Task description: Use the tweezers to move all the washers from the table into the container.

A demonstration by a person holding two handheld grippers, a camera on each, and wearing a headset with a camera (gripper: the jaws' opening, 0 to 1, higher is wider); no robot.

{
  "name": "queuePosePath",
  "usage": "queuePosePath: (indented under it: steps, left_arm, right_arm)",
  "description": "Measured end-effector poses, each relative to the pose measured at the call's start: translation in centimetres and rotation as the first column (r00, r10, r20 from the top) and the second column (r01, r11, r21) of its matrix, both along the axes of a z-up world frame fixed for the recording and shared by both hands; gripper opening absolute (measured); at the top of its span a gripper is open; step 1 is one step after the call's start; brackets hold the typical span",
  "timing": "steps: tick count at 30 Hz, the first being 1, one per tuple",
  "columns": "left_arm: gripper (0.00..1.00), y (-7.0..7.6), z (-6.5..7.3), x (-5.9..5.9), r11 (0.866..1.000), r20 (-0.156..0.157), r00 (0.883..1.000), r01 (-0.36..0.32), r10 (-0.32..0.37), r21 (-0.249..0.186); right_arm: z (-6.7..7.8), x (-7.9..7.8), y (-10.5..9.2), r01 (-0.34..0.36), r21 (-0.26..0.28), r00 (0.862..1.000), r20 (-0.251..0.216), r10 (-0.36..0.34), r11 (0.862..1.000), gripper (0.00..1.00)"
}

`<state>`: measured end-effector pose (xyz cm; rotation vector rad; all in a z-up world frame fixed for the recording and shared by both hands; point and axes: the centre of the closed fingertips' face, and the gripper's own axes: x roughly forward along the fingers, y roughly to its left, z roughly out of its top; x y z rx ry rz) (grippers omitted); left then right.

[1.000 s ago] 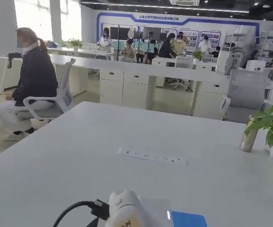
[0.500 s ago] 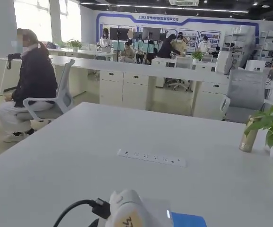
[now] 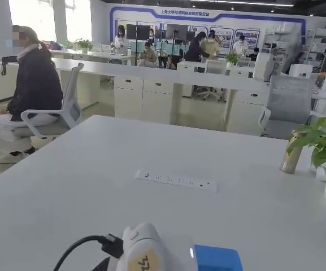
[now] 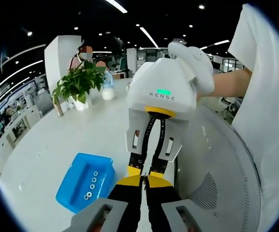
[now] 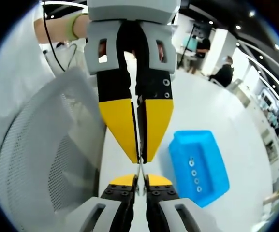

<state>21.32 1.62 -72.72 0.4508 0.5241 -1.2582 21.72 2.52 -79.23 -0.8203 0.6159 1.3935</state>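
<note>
My two grippers meet tip to tip over the near edge of the white table [image 3: 95, 186]. In the right gripper view my right gripper [image 5: 139, 182] is shut on a thin metal strip, the tweezers [image 5: 139, 166]. The left gripper's yellow fingers [image 5: 121, 121] come down from above and are shut on the same strip. In the left gripper view my left gripper [image 4: 143, 180] faces the white right gripper body [image 4: 161, 87]. Beside them stands a blue container [image 4: 85, 182] [image 5: 197, 164] holding several washers [image 4: 92, 182] [image 5: 194, 174] in a row. In the head view a gripper's white top [image 3: 143, 254] sits next to the container [image 3: 218, 259].
A white power strip [image 3: 175, 181] lies mid-table. A potted plant [image 3: 324, 152] and a metal bottle [image 3: 290, 153] stand at the right edge. A white mesh chair back [image 4: 216, 188] [image 5: 47, 150] is close beside the grippers. A person [image 3: 30, 96] sits at the far left.
The head view has tipped down and shifted a little. Nothing on the table has visibly moved.
</note>
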Motion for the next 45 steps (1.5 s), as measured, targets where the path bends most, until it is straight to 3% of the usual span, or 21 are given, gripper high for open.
queuePosePath:
  steps: [6,11,14,20,27,34,39,45]
  left_arm:
    - [0.0,0.1,-2.0,-0.2,0.999,-0.028,1.0,-0.002,0.003,0.033]
    - [0.0,0.3,-4.0,-0.3,0.997,-0.024,1.0,0.003,-0.002,0.077]
    - [0.0,0.3,-4.7,-0.5,0.997,-0.032,0.999,-0.001,0.004,0.08]
    - [0.0,1.6,-6.1,-0.8,0.994,-0.069,0.997,-0.03,0.037,0.101]
    - [0.0,2.8,-7.3,-1.1,0.988,-0.085,0.995,-0.038,0.051,0.149]
    - [0.0,3.2,-8.1,-1.7,0.973,-0.085,0.996,0.009,0.01,0.23]
    - [0.0,3.2,-8.2,-1.4,0.968,-0.1,0.995,0.014,0.012,0.249]
    - [0.0,3.6,-9.7,-1.8,0.95,-0.154,0.988,0.043,0.005,0.309]
  right_arm:
    - [-1.9,-0.5,-0.1,0.042,0.028,0.998,-0.047,-0.04,0.999,0.04]
    - [-3.4,-0.7,-0.5,0.065,0.0,0.997,-0.049,-0.065,0.998,0.05]
    - [-4.4,-0.8,-0.5,0.068,-0.009,0.996,-0.052,-0.069,0.998,0.05]
    - [-4.6,-1.2,-0.2,0.074,-0.002,0.995,-0.06,-0.074,0.997,0.05]
    - [-5.3,-1.3,0.8,0.065,0.004,0.995,-0.075,-0.065,0.998,0.06]
    - [-5.7,-1.6,1.1,0.12,0.035,0.982,-0.148,-0.113,0.992,0.08]
    - [-5.8,-1.4,1.1,0.146,0.054,0.976,-0.17,-0.135,0.988,0.09]
    - [-6.5,-1.7,1.4,0.17,0.052,0.969,-0.191,-0.157,0.984,0.1]
